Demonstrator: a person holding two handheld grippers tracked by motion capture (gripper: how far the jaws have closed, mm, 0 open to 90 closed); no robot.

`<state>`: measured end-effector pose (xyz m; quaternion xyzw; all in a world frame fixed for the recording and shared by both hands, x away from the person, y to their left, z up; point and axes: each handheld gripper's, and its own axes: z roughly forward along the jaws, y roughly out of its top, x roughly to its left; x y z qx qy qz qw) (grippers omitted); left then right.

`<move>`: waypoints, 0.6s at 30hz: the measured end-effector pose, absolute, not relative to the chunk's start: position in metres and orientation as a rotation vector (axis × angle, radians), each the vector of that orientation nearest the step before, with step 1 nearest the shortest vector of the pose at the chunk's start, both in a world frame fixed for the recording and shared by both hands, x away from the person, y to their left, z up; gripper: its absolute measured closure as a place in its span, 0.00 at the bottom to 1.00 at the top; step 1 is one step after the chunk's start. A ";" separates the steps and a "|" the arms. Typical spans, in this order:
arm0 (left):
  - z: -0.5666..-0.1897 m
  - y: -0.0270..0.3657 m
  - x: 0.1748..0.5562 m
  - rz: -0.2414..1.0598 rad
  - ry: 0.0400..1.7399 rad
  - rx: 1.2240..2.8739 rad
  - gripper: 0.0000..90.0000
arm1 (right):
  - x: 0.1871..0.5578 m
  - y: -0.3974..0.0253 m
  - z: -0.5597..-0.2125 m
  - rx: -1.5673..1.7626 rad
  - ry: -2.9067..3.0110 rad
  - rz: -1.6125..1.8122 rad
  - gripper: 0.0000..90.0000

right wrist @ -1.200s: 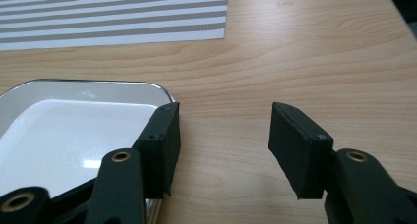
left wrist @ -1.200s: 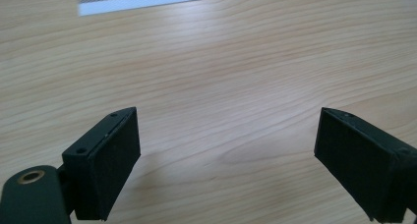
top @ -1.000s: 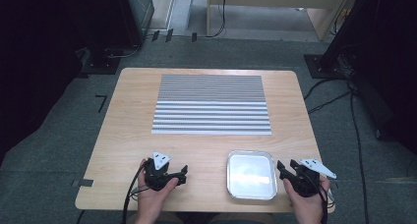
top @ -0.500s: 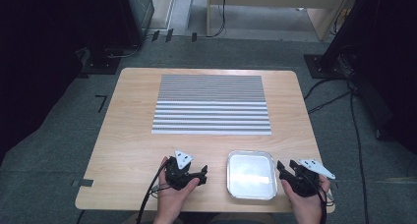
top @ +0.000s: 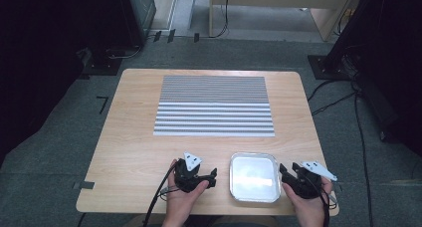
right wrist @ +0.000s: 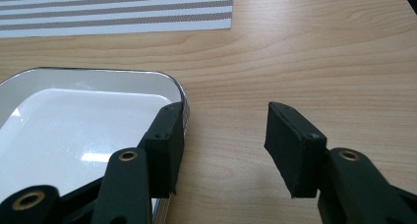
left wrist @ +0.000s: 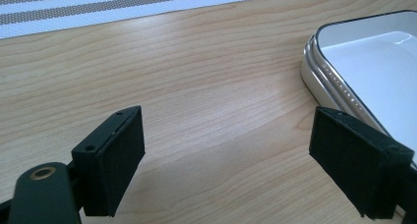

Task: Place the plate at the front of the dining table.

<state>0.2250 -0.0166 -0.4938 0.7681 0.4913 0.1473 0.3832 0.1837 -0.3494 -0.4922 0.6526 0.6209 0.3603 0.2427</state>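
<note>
A shallow white tray [top: 253,177] with a metal rim sits empty near the table's front edge. My left gripper [top: 213,177] is just to its left, held in a hand, with its jaws pointing toward the tray. In the left gripper view the left gripper [left wrist: 236,155] is open wide over bare wood, and the tray [left wrist: 373,57] lies beside its right jaw. My right gripper [top: 284,171] is at the tray's right side. In the right gripper view the right gripper [right wrist: 228,145] is open with nothing between its fingers, and its left jaw stands at the rim of the tray [right wrist: 74,126].
A grey-and-white striped mat [top: 214,105] lies flat on the middle of the wooden table [top: 134,137], beyond both grippers. Its near edge shows as the mat [left wrist: 98,8] and the mat [right wrist: 113,10]. Cables trail off the table's front edge and across the floor at the right.
My left gripper has moved to the right along the front edge, closer to the tray. The right gripper and the tray have stayed put.
</note>
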 end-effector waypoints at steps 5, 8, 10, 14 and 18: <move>-0.494 -0.021 0.224 0.364 1.251 1.956 0.15 | 0.184 -0.348 -0.493 1.788 1.701 0.968 0.57; -0.494 -0.024 0.224 0.357 1.252 1.952 0.15 | 0.184 -0.348 -0.493 1.789 1.699 0.979 0.57; -0.494 -0.026 0.224 0.354 1.250 1.950 0.15 | 0.183 -0.348 -0.493 1.791 1.697 0.990 0.57; -0.494 -0.031 0.223 0.343 1.242 1.948 0.15 | 0.183 -0.346 -0.492 1.764 1.695 0.985 0.57; -0.494 -0.035 0.222 0.338 1.238 1.944 0.15 | 0.183 -0.343 -0.494 1.737 1.717 0.985 0.59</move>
